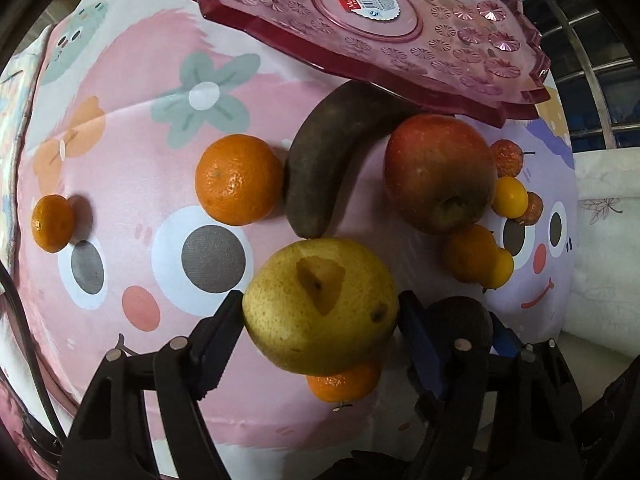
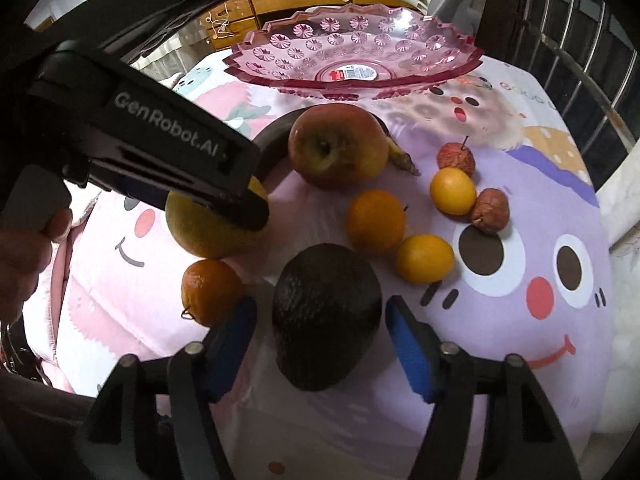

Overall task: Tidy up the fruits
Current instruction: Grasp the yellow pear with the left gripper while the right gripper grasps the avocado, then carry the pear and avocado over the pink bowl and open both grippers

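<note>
Low in the left wrist view, centred: pear (image 1: 312,320), yellow, with a cut notch in its skin, lying on the cloth (image 1: 140,120). Flanked by the left gripper (image 1: 320,300), jaws part closed, one finger (image 1: 224,332) against each side of the pear, pads seemingly touching the skin. Small orange (image 1: 340,386) tucked just under the pear's lower edge. Low centre of the right wrist view: avocado (image 2: 326,316), dark and upright between the fingers of the right gripper (image 2: 320,304), jaws about half open, a thin gap left between each blue pad (image 2: 408,344) and the skin, nothing gripped. Above the pear in the left view, a blackened banana (image 1: 320,168), touching a large orange (image 1: 238,180) at its left, and a red apple (image 1: 440,172) at its right. Far left, well apart, another small orange (image 1: 52,222). Right of centre in the right view, a loose cluster: one orange fruit (image 2: 376,220), two yellow ones (image 2: 452,190) (image 2: 424,258), two shrivelled reddish ones (image 2: 456,158) (image 2: 490,210). Top of both views: pink bowl (image 1: 400,40) with a sticker inside, no fruit in it. Left edge of the right view: a hand (image 2: 24,256) on the left gripper's handle.
</note>
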`<state>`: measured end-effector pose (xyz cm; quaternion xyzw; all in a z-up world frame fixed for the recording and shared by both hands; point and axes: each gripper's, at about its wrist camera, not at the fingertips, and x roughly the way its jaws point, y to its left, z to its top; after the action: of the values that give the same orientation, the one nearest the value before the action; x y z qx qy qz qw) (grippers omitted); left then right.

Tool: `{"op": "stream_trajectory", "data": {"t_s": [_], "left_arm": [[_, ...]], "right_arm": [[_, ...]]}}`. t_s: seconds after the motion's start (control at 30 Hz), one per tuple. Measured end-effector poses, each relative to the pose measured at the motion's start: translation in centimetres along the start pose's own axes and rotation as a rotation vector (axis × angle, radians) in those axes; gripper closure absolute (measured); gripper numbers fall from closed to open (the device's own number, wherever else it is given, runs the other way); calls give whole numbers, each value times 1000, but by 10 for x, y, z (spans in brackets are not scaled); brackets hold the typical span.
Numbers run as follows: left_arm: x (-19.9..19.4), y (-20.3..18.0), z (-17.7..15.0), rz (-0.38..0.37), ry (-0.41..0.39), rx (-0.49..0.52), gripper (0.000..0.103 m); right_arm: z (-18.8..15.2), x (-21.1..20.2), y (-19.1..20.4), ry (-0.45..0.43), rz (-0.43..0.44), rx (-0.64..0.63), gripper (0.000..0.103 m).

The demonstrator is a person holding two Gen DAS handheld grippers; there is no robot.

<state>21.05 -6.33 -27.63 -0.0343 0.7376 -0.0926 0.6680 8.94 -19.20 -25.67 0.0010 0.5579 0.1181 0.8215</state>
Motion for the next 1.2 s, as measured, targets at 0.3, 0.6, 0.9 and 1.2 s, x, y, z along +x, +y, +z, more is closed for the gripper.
{"op": "stream_trajectory", "data": {"t_s": [0.3,0.6,0.9,1.2], "left_arm": [[-1,7,-1,-27,-15,-4,30],[-31,2,-16,-30,-77,47,30],[-109,-3,-22,-83,-202,121,30],[-186,-17,-4,-127,-379,149,30]], "right_arm": [[3,1,-6,10,16,5,46],[-3,-12,-4,26,70,31,47],[24,-67,7,-105,72,-13,47],[79,-117,-5,-282,62,-9,47]]}}
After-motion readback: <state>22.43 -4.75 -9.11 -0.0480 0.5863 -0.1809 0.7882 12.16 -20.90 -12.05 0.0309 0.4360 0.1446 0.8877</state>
